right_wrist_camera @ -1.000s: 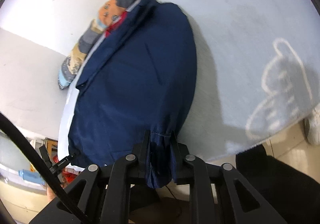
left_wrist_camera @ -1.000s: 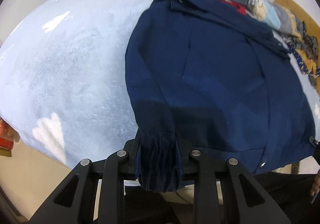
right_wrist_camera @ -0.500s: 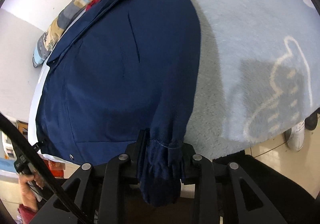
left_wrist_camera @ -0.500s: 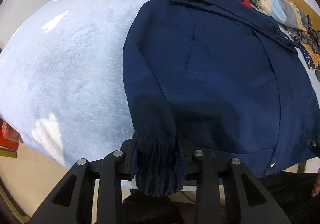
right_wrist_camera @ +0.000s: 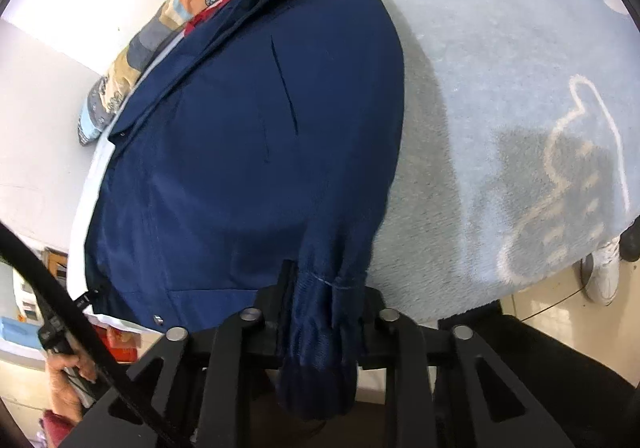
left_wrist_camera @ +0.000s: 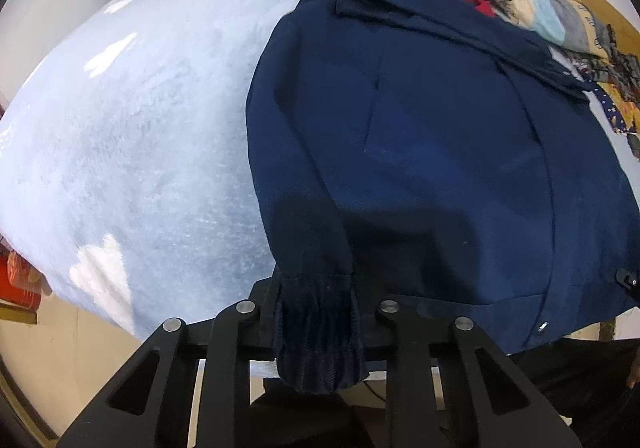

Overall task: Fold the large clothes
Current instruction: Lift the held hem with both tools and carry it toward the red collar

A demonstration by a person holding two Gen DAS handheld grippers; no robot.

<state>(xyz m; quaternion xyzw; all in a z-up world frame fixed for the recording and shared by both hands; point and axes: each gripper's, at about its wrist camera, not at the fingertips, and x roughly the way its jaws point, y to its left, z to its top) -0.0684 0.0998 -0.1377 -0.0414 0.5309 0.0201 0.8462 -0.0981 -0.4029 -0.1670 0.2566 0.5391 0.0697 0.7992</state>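
Navy jacket [left_wrist_camera: 432, 151] flat on the bed [left_wrist_camera: 132, 151]. Both jaws just tightened: left gripper [left_wrist_camera: 318, 312] pinching one cuff [left_wrist_camera: 320, 336], right gripper [right_wrist_camera: 320, 312] the other [right_wrist_camera: 320, 348]. Sleeves ready to fold inward.

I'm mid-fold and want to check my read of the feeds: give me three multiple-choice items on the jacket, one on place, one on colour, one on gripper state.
1. Where does the navy-blue cloth jacket lie?
A. on the floor
B. on the pale-blue fleece blanket
C. on a chair

2. What colour is the cloth beside the jacket's collar?
A. red
B. green
C. yellow

3. What does the left gripper hold?
A. nothing
B. a pillow
C. a ribbed sleeve cuff

Key: 1 B, the blanket surrounds the jacket; 2 A, red cloth peeks out by the collar; 3 C, the jaws pinch the cuff, having just closed further.
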